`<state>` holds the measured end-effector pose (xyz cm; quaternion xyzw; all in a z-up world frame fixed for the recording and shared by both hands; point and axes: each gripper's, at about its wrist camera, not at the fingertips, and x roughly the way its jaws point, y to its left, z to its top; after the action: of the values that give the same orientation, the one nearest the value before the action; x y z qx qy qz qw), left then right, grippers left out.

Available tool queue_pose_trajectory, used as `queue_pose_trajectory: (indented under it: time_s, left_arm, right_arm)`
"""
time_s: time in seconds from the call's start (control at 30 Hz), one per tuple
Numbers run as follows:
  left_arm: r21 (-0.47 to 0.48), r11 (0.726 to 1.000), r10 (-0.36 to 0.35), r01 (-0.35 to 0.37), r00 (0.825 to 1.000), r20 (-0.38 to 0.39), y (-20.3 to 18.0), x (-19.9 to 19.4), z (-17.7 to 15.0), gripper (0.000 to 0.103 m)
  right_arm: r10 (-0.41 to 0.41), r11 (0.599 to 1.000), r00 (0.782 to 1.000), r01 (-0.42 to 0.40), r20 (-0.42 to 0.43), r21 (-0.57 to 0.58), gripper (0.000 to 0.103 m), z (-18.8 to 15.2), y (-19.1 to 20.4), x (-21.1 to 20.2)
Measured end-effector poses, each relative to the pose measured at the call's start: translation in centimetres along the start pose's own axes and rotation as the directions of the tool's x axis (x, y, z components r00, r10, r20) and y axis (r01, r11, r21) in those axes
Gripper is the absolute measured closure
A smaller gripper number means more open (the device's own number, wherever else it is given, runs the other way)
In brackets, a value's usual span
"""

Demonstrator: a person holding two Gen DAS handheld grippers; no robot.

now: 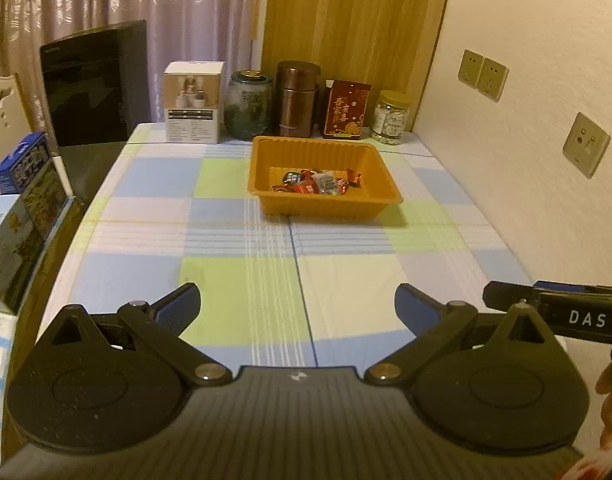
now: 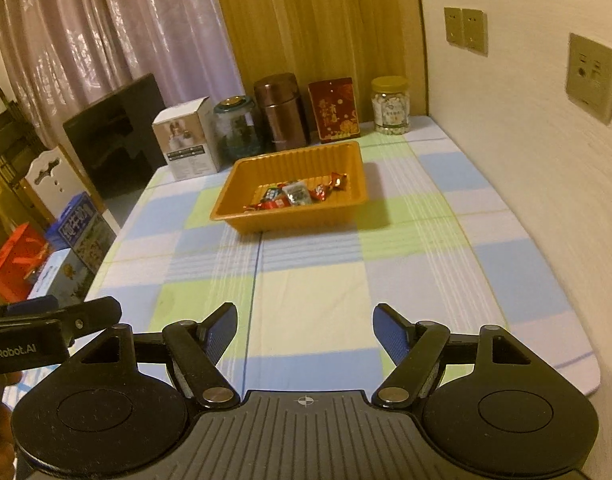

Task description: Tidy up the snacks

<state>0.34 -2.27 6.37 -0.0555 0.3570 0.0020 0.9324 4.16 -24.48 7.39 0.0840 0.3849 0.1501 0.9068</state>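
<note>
The left gripper sits at the bottom of the left wrist view with its two blue-padded fingers spread wide and nothing between them. The right gripper fills the bottom of the right wrist view, and its fingers are spread wide too, with nothing held. Both hang over the near part of the table, which has a cloth of blue, green and white squares. In the middle of each view, a bit above the center, sits an orange tray on the cloth. A small pile of wrapped snacks lies inside the tray, at its near side. The wrappers are red, silver and dark. Behind the tray, along the top edge of the table, stands a row of things: a white box, a glass jar with dark stuff in it, a brown flask, a red box with gold writing, and a small jar with a yellow lid and pale bits inside. The tray is near this row, but I cannot tell if it touches any of them. At the far right edge of the left wrist view, part of the other gripper shows with the letters DAS on it. A pale wall with sockets fills the right of that view, and curtains hang at the upper left.
</note>
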Motion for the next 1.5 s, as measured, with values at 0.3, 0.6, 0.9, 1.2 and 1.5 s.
queue_pose_trajectory:
  time_s: [0.3, 0.6, 0.9, 1.2, 1.5]
  left_arm:
    - [0.004, 0.999, 0.040, -0.040, 0.999, 0.023, -0.1, -4.1, -2.7, 0.000]
    - [0.022, 0.998, 0.052, -0.053, 0.998, 0.038, -0.3, -6.3, -4.3, 0.000]
    - [0.021, 0.999, 0.041, -0.043, 0.998, 0.049, -0.1, -7.4, -5.1, 0.000]
    - [0.027, 0.998, 0.054, -0.055, 0.997, 0.054, 0.3, -8.0, -5.5, 0.000]
    - [0.024, 0.999, 0.039, -0.040, 0.998, 0.054, 0.5, -8.0, -5.7, 0.000]
  right_arm:
    - [-0.007, 0.999, 1.000, 0.008, 0.019, -0.037, 0.028, -3.5, 1.4, -3.8]
    - [-0.021, 0.998, 0.999, 0.023, 0.043, -0.062, 0.028, -4.9, 2.5, -6.6]
    - [-0.028, 0.996, 0.997, 0.034, 0.078, -0.084, 0.028, -5.5, 3.7, -8.0]
    - [-0.034, 0.994, 0.996, 0.042, 0.079, -0.104, 0.028, -6.3, 4.5, -7.7]
    - [-0.025, 0.995, 0.996, 0.033, 0.081, -0.096, 0.028, -6.6, 4.2, -7.5]
